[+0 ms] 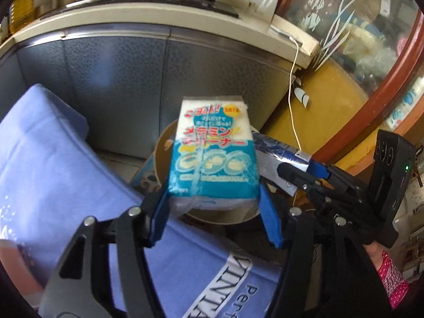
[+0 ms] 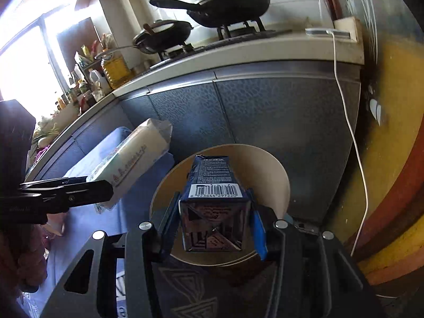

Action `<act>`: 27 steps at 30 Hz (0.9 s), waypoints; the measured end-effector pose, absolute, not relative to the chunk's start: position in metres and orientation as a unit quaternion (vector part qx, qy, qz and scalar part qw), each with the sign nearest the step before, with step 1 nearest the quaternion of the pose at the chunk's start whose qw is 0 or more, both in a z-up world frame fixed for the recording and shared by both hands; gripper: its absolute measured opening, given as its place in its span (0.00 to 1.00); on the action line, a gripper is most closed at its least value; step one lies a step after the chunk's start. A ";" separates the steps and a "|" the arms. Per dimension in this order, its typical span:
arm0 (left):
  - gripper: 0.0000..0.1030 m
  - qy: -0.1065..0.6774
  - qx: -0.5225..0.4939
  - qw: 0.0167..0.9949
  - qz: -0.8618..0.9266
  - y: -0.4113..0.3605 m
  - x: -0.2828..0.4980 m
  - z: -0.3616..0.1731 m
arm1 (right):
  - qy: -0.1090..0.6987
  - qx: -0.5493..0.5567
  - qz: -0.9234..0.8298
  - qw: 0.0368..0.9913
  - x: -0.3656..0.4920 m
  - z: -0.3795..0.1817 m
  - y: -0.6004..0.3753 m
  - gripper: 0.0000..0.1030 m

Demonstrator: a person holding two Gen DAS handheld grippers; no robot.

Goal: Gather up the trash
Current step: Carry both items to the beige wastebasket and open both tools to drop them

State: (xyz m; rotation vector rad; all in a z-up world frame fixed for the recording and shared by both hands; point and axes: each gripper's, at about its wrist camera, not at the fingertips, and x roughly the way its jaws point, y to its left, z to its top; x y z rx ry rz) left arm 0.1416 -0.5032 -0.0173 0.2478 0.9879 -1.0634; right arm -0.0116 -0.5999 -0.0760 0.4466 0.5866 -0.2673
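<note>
My left gripper is shut on a wrapped sponge pack, white and turquoise with red print. It hangs over a round tan bin that stands on the floor. My right gripper is shut on a dark blue carton with a barcode, held above the same bin. In the left wrist view the right gripper comes in from the right with the carton. The right wrist view shows the left gripper at the left with the sponge pack.
A blue cloth-covered surface lies left of the bin. Grey cabinet doors stand behind it, under a counter with a gas stove and pans. A white cable hangs from the counter. A wood-framed glass door is at right.
</note>
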 end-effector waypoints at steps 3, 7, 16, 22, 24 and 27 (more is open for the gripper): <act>0.62 0.474 0.132 0.732 -0.471 -0.528 0.142 -0.046 | 0.280 0.242 -0.125 0.920 -0.009 -0.094 -0.614 0.49; 0.65 0.503 0.143 0.722 -0.452 -0.537 0.147 -0.070 | 0.250 0.259 -0.127 0.924 -0.013 -0.099 -0.617 0.70; 0.65 0.451 0.078 0.754 -0.471 -0.473 0.127 -0.015 | 0.207 0.254 -0.112 0.938 -0.026 -0.067 -0.594 0.70; 0.65 0.382 0.049 0.798 -0.464 -0.377 0.079 0.024 | 0.185 0.238 -0.041 0.953 -0.034 -0.033 -0.539 0.43; 0.65 0.366 0.046 0.812 -0.453 -0.349 0.069 0.026 | 0.185 0.227 -0.019 0.956 -0.033 -0.028 -0.514 0.42; 0.65 0.364 0.040 0.818 -0.445 -0.321 0.067 0.030 | 0.191 0.224 0.010 0.956 -0.029 -0.022 -0.477 0.42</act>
